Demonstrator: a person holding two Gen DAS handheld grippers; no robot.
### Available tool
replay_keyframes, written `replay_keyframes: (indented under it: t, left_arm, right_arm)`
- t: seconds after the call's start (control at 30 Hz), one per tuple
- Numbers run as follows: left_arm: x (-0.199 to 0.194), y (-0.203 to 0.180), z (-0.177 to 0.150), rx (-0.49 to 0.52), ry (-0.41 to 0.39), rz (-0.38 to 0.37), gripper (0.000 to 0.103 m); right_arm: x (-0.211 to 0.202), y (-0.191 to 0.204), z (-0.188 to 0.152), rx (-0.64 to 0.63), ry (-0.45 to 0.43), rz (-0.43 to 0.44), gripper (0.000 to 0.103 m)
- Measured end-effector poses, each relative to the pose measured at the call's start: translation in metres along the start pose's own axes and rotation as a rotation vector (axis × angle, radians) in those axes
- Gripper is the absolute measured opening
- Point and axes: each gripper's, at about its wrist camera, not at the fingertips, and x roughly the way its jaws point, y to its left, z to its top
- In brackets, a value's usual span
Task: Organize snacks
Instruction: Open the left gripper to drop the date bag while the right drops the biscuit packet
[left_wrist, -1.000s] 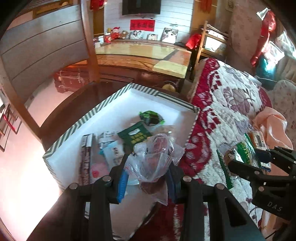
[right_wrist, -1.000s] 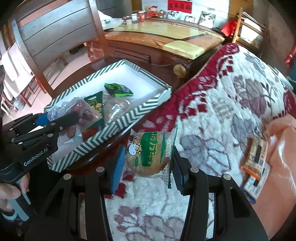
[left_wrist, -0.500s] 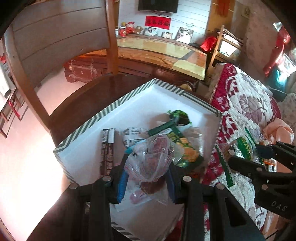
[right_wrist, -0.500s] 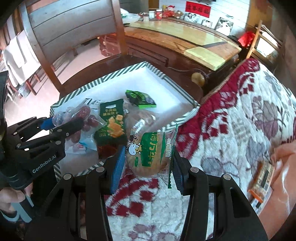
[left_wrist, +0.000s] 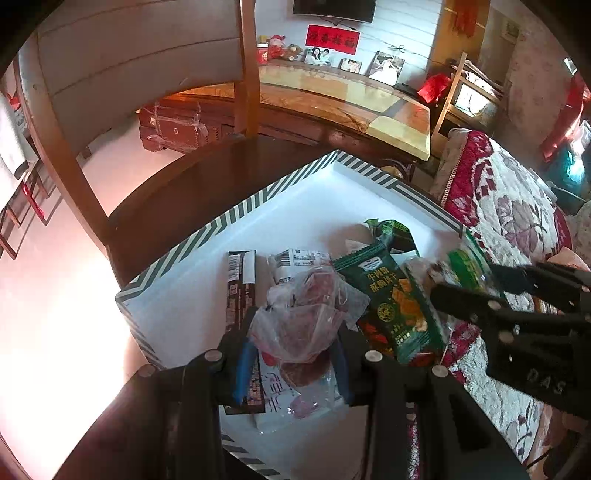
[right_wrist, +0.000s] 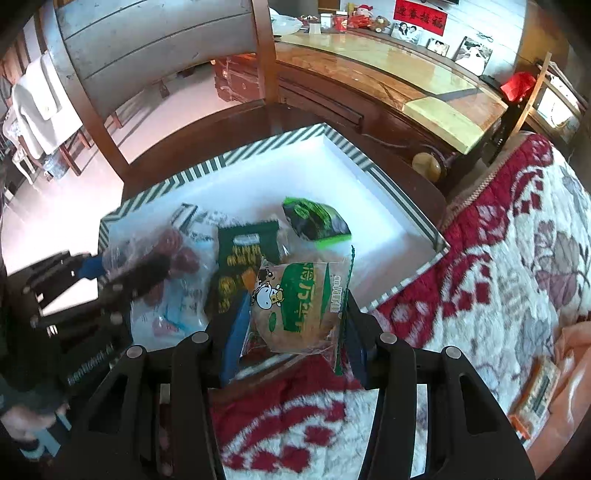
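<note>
Striped-rim box (left_wrist: 236, 216): clear bag (left_wrist: 306, 317) red-brown snacks; green-labelled bun pack (right_wrist: 301, 302).

1 striped box (left_wrist: 236, 216), 2 tongs (left_wrist: 291, 363)

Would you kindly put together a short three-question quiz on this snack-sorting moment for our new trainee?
1. True or false: the left gripper holds a clear plastic bag of dark red pieces.
2. What does the right gripper hold? A) green-and-clear wrapped bun B) orange box C) nothing
3. Fill in: both packets hang over the white ____ with the green-striped rim.

Key: 1 true; 2 A; 3 box.
</note>
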Motion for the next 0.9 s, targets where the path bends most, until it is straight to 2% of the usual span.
replay_keyframes:
  t: [0.33,0.53,0.7,0.8,0.9]
  left_arm:
    - [0.010,0.000,0.003,0.000,0.019,0.016,0.038]
    - [0.015,0.001,0.004,-0.020,0.032,0.023,0.042]
    - [0.012,0.002,0.003,-0.032,0.025,0.038,0.069]
    - [0.007,-0.002,0.002,-0.021,0.011,0.049,0.075]
    - [0.004,-0.004,0.002,-0.013,0.011,0.049,0.076]
  right_arm:
    - [0.035,0.003,0.026,0.040,0.011,0.050,0.047]
    - [0.041,-0.003,0.027,0.081,0.022,0.083,0.052]
    - [0.027,-0.006,0.021,0.094,-0.013,0.085,0.053]
    - [0.012,-0.008,0.017,0.100,-0.047,0.089,0.053]
    - [0.002,-0.010,0.012,0.101,-0.052,0.083,0.053]
